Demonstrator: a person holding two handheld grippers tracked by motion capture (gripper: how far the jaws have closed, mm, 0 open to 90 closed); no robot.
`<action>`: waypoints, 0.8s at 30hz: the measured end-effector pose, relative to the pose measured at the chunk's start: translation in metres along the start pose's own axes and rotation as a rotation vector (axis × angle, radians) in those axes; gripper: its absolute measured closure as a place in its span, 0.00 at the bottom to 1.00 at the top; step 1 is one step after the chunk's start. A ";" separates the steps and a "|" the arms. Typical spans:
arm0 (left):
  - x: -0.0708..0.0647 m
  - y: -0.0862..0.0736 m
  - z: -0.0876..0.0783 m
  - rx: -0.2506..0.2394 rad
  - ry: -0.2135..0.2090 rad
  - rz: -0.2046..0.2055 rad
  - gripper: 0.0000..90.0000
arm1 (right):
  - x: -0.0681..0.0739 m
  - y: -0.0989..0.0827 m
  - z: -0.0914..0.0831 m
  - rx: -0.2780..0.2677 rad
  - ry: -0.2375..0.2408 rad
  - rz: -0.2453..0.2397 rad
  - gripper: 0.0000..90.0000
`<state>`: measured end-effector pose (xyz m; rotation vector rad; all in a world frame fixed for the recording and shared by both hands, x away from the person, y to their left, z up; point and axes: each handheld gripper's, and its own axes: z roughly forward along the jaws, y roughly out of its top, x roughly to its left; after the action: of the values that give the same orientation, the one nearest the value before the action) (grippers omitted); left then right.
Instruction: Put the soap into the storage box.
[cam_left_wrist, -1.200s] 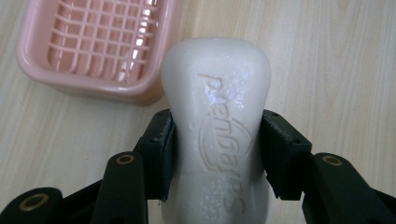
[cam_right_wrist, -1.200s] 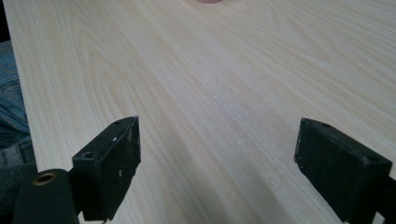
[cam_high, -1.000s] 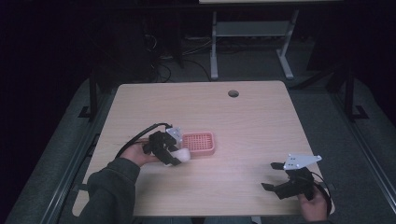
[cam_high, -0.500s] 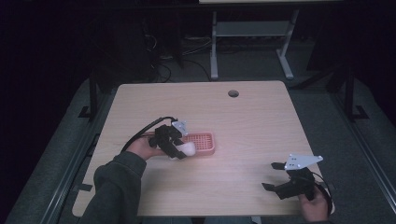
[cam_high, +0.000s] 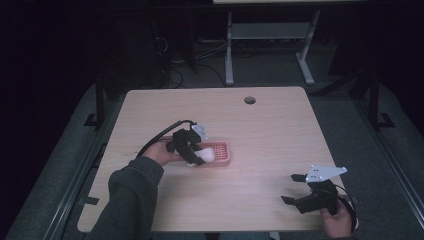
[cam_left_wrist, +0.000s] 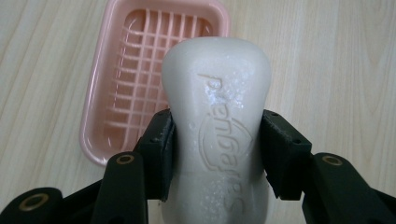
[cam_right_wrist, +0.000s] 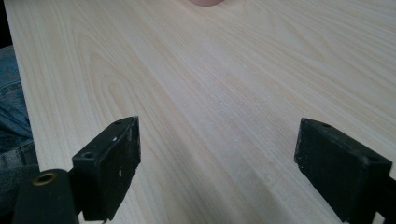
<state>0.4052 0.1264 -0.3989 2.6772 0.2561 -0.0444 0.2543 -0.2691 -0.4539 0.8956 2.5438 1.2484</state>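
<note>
A white bar of soap (cam_left_wrist: 219, 126) with raised lettering sits clamped between the jaws of my left gripper (cam_left_wrist: 215, 140), held above the table. Just beyond and below it lies a pink soap dish (cam_left_wrist: 135, 79) with a ribbed grid floor, nothing in it. From the high view the left gripper (cam_high: 192, 150) hovers at the near-left end of the pink dish (cam_high: 222, 152), the soap (cam_high: 206, 155) pale at its tip. My right gripper (cam_high: 295, 190) rests near the table's front right corner, jaws wide apart, with bare wood between its pads (cam_right_wrist: 116, 158).
The light wooden table (cam_high: 260, 130) has a round cable hole (cam_high: 250, 100) near its far edge. A sleeved forearm (cam_high: 130, 195) comes in at front left. Blue denim (cam_right_wrist: 11, 107) shows past the table edge in the right gripper view. Desk legs and cables stand beyond the table.
My left gripper has carried the soap rightward and slightly away from me, over the dish's near-left end. The right gripper has stayed put.
</note>
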 end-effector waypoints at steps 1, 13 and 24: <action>0.001 0.001 0.001 0.000 -0.002 0.000 0.55 | 0.000 0.000 0.000 0.000 0.001 0.000 0.16; 0.015 0.017 0.014 0.009 0.000 0.009 0.55 | -0.001 -0.001 0.000 0.002 0.001 0.001 0.16; 0.022 0.023 0.024 0.023 0.012 0.005 0.55 | -0.001 -0.001 0.000 -0.001 0.007 -0.005 0.16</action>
<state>0.4313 0.0994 -0.4127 2.7021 0.2537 -0.0296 0.2542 -0.2703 -0.4550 0.8857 2.5490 1.2534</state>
